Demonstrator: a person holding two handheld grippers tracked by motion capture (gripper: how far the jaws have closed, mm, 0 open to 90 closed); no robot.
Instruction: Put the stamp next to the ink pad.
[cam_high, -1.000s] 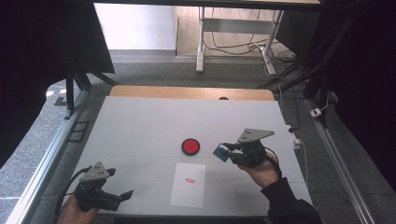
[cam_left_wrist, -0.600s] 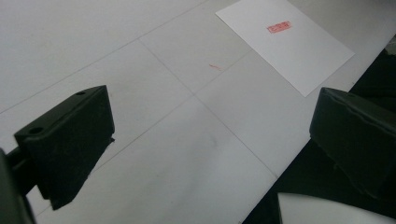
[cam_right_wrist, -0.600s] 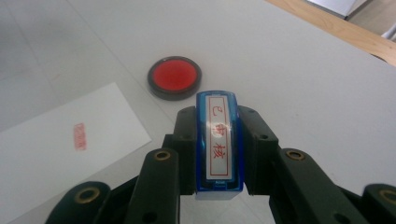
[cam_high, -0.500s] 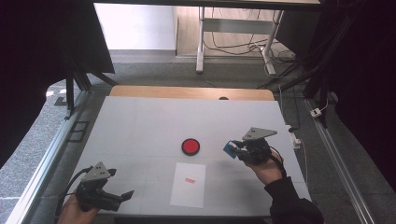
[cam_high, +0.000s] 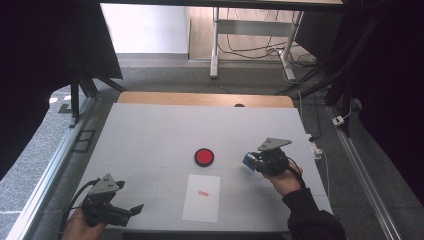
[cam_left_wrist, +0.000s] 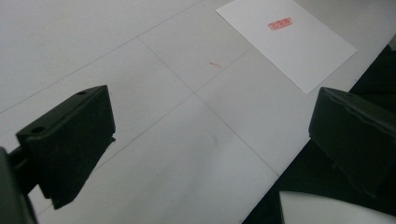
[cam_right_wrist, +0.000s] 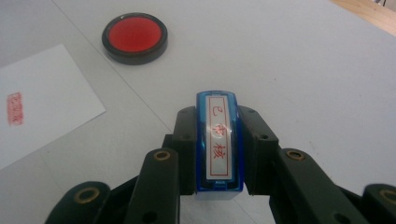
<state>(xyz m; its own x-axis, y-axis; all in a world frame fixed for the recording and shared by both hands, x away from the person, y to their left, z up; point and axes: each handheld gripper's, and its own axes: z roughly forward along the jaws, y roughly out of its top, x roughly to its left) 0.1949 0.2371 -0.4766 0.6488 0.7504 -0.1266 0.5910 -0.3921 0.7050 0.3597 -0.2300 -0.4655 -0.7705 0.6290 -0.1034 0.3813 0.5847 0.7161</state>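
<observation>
White table (cam_high: 150, 135), stamped paper (cam_high: 201, 197) near front. Right gripper (cam_high: 251, 162) jaws clamping blue stamp (cam_right_wrist: 219, 144), ink pad (cam_high: 204, 156) beside. Left gripper (cam_high: 131, 210) jaws wide, holding nothing.

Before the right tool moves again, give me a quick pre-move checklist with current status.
1. Right tool has a firm hold on the blue stamp: ok, jaws pressed against both sides.
2. Stamp sits straight between the jaws: ok, label faces the camera, centred.
3. Paper already carries a red mark: ok, one print visible.
4. Red ink pad uncovered and free: ok, it stands apart from paper and tools.
5. Left tool out of the way: ok, open near the table's near left edge, holding nothing.
6. Stamp's printing face inked: cannot tell, it is hidden from view.
</observation>
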